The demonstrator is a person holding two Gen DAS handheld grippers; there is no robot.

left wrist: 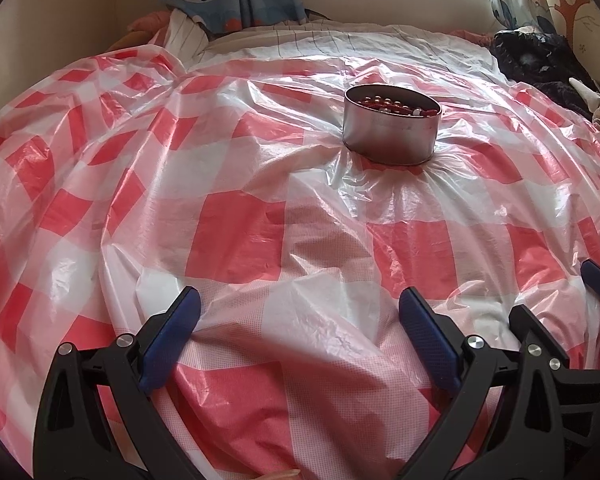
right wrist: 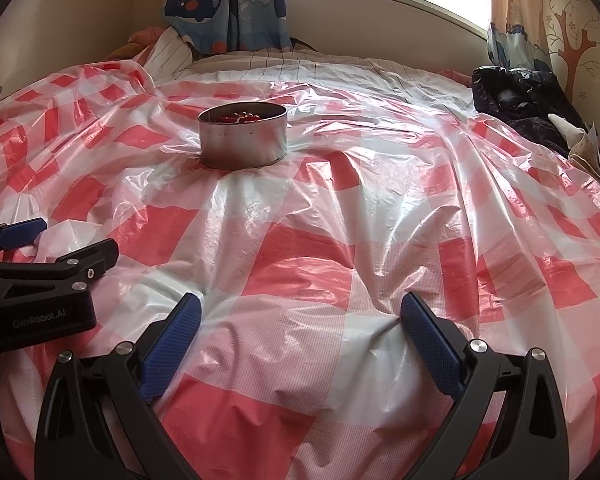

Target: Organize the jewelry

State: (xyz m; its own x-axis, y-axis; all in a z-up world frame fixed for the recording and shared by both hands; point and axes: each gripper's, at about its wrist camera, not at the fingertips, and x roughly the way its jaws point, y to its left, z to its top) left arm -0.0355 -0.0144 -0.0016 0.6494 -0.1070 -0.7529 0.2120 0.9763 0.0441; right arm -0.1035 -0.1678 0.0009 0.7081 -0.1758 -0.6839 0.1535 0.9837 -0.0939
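Steel round tin [left wrist: 392, 130] w/ red beads [left wrist: 388, 105], upper centre, on crinkly checked plastic sheet [left wrist: 240, 216]; left gripper [left wrist: 300, 308] & right gripper [right wrist: 300, 314] both spread wide, holding nothing.

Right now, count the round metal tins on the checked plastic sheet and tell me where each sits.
1. The round silver metal tin stands upright on the red-and-white checked plastic sheet, ahead of both open grippers, with red beads inside. None other shows; folds could hide more.

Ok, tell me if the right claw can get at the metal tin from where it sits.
Probably yes. The right claw is open and empty, and only bare checkered sheet lies between it and the metal tin, ahead and slightly left.
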